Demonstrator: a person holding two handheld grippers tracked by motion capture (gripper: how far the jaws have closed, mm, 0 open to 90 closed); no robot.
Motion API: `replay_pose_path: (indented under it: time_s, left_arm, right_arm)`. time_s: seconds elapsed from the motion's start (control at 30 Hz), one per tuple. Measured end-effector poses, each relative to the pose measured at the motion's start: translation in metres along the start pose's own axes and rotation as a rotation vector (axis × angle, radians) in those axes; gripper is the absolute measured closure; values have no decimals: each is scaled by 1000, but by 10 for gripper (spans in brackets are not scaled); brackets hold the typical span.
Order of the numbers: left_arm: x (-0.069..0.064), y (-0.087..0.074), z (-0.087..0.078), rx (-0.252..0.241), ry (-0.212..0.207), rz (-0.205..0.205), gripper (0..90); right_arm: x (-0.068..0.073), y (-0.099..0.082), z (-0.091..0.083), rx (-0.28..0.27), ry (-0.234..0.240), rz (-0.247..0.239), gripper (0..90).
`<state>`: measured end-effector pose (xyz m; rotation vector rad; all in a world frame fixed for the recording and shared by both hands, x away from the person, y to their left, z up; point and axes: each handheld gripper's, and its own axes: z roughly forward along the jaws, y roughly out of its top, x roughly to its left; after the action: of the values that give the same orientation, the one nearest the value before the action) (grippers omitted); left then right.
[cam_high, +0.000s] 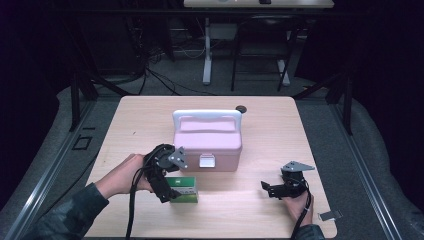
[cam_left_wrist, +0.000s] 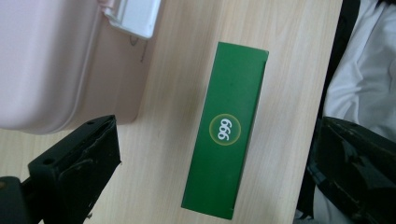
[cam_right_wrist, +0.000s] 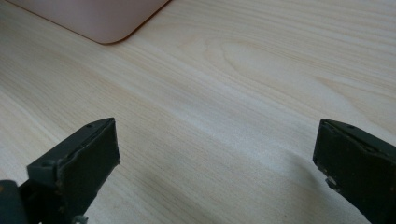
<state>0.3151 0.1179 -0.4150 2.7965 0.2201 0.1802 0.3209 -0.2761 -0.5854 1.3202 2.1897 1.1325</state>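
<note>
We hold our left gripper (cam_left_wrist: 212, 154) spread wide over the green box (cam_left_wrist: 226, 130) beside the pink case (cam_high: 207, 142), seemingly ready to grasp it.

— How is the left gripper (cam_high: 167, 192) held?
— Tilted downward from the left hand (cam_high: 124, 175), its jaws spread wide apart and closed on nothing.

— And the right gripper (cam_high: 266, 189)?
— Held low in the right hand (cam_high: 299, 206), pointing toward the person's left, its jaws also gaping wide with nothing between them. Both forearms enter from the near edge.
</note>
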Motion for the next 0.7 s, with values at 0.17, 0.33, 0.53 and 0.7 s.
replay_pose_path:
  time_s: [0.17,0.33,0.53,0.7]
  left_arm:
    - [-3,6,5,57,-6,31,32]
    - [-6,14,10,121,-34,82,131]
    - [-3,21,15,185,-43,111,407]
    - [-4,25,19,226,-68,123,520]
  right_arm:
    - [-2,-1,-1,-6,6,3,0]
    - [-1,-1,-1,-2,12,8,0]
    - [-2,-1,0,0,17,0,0]
    - [-1,-1,1,-1,21,7,0]
